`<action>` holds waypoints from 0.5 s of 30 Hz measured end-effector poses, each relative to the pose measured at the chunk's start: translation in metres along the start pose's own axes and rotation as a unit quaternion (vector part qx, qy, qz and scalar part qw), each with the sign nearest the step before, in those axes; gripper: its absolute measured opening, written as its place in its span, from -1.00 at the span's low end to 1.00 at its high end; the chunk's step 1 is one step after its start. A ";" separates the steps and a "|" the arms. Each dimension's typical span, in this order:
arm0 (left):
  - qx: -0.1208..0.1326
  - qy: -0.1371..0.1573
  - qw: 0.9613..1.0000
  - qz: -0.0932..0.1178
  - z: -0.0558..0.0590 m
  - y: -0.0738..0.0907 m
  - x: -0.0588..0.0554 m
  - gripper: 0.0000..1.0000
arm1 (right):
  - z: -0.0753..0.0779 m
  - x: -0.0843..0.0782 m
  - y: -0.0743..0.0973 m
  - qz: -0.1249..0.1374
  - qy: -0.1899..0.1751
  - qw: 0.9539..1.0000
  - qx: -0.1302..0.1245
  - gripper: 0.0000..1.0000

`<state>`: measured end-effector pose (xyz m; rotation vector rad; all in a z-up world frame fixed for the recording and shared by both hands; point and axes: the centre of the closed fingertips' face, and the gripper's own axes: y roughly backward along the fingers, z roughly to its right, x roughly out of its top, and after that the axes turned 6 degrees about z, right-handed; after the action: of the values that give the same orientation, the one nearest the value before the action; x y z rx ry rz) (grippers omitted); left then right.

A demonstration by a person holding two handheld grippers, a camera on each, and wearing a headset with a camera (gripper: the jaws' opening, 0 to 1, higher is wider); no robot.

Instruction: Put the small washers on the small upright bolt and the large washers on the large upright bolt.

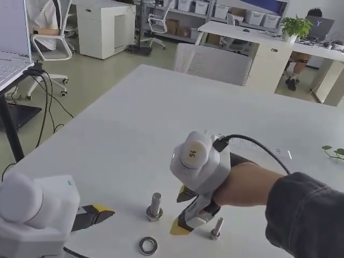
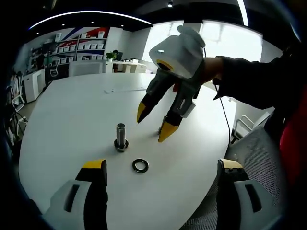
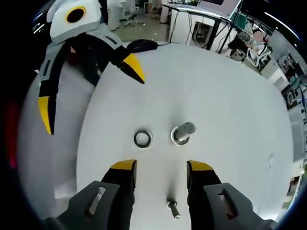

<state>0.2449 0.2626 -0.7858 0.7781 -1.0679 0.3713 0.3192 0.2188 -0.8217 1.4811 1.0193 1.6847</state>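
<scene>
Both grippers hang spread and empty over the white desk [image 1: 107,134]. The large bolt [image 3: 182,132] stands upright just ahead of the right gripper [image 3: 162,166], toward its right jaw. The left gripper [image 2: 162,165] faces that bolt from the other side. The loose washer [image 3: 142,138] lies flat beside the bolt, just ahead of the right gripper's left jaw, which looks the nearer. The small bolt [image 3: 172,208] stands between the right gripper's jaws, behind their tips.

The head view looks forward and down over the table [image 1: 134,118], close above the work. The left gripper view sits low, facing the right gripper [image 2: 151,127] across the table; the right gripper view looks steeply down, facing the left gripper [image 3: 91,96]. All share the large bolt [image 1: 155,206] and washer [image 1: 148,245].
</scene>
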 end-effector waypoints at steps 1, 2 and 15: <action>0.000 0.000 1.000 0.001 0.000 0.000 0.000 0.91 | -0.002 -0.001 0.000 0.000 0.000 1.000 0.001 -0.12; 0.001 0.000 1.000 0.001 0.000 0.000 0.000 0.91 | -0.004 -0.001 0.000 0.000 0.000 1.000 0.001 -0.12; 0.003 -0.006 1.000 0.007 0.000 0.004 0.004 0.91 | -0.032 -0.001 -0.007 0.012 -0.012 1.000 0.014 -0.14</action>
<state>0.2443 0.2645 -0.7804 0.7792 -1.0852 0.3818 0.2876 0.2170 -0.8302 1.5336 1.0193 1.6721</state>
